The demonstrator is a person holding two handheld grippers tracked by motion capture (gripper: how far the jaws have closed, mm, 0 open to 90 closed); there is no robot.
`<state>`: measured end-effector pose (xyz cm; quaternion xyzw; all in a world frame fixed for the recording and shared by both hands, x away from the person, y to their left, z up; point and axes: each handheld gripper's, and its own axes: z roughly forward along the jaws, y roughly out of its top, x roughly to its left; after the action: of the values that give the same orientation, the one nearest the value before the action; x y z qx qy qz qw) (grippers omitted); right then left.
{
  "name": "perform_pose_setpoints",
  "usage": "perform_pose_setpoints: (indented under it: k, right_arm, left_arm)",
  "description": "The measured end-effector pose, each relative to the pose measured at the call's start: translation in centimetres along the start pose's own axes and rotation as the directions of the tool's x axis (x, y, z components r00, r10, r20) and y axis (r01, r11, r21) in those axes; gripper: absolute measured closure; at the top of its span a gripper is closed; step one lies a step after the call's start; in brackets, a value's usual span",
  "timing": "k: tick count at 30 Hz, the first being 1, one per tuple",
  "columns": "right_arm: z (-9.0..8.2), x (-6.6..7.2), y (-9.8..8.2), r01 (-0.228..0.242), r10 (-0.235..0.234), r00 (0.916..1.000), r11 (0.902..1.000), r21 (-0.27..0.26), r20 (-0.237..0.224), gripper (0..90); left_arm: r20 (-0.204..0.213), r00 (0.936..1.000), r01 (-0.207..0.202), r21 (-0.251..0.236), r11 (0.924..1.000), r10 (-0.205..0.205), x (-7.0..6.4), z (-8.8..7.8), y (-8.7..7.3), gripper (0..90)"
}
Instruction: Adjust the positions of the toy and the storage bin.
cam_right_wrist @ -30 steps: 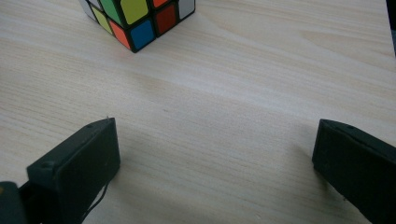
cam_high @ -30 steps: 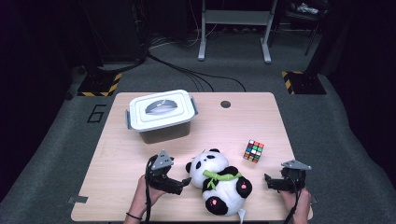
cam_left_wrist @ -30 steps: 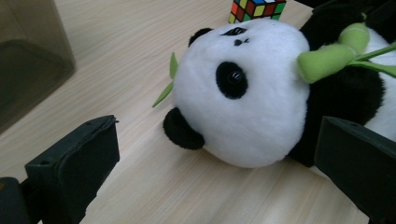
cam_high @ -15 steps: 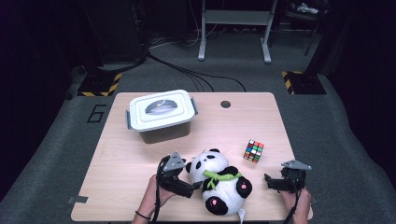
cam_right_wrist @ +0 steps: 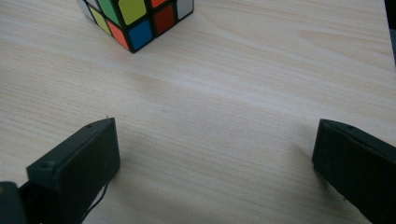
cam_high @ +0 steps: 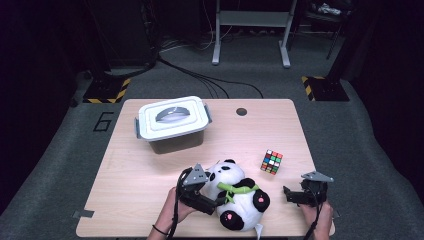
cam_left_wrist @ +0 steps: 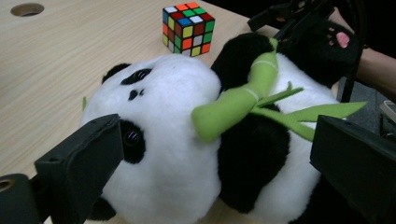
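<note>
The panda (cam_high: 239, 197), laid on its back at the table's (cam_high: 135, 175) near edge beside the cube (cam_high: 271, 161), is straddled by the spread jaws of the left gripper (cam_left_wrist: 210, 154), while the right gripper (cam_high: 289, 194) is held open and empty over bare wood.

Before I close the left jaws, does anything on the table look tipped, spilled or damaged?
Nothing stands out. The black-and-white plush panda lies on its back between the open left gripper. The multicoloured puzzle cube sits flat, and the white lidded plastic box stands upright, lid on.
</note>
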<state>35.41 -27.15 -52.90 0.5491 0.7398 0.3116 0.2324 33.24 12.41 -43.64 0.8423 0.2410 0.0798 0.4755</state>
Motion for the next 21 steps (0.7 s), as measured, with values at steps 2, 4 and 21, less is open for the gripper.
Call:
perform_pose_setpoints:
  k: [2, 4, 21]
  right_arm:
    - [0.00, 0.00, 0.00, 0.000, 0.000, 1.0000, 1.0000, 0.000, 0.000, 0.0]
    - [0.00, 0.00, 0.00, -0.001, 0.001, 1.0000, 1.0000, 0.000, 0.001, 0.0]
    - [-0.01, -0.02, -0.02, -0.003, 0.003, 1.0000, 1.0000, -0.001, 0.005, 0.0]
  left_arm:
    - [0.015, 0.9998, -0.009, 0.004, 1.0000, 0.009, -0.23, 0.15, 0.19, 9.2]
    - [0.015, 0.9998, -0.016, 0.010, 0.9998, 0.016, -0.46, 0.41, 0.29, 14.8]
    - [-0.020, 0.9997, -0.014, -0.006, 0.9999, 0.014, -0.30, 0.82, -0.35, 71.4]
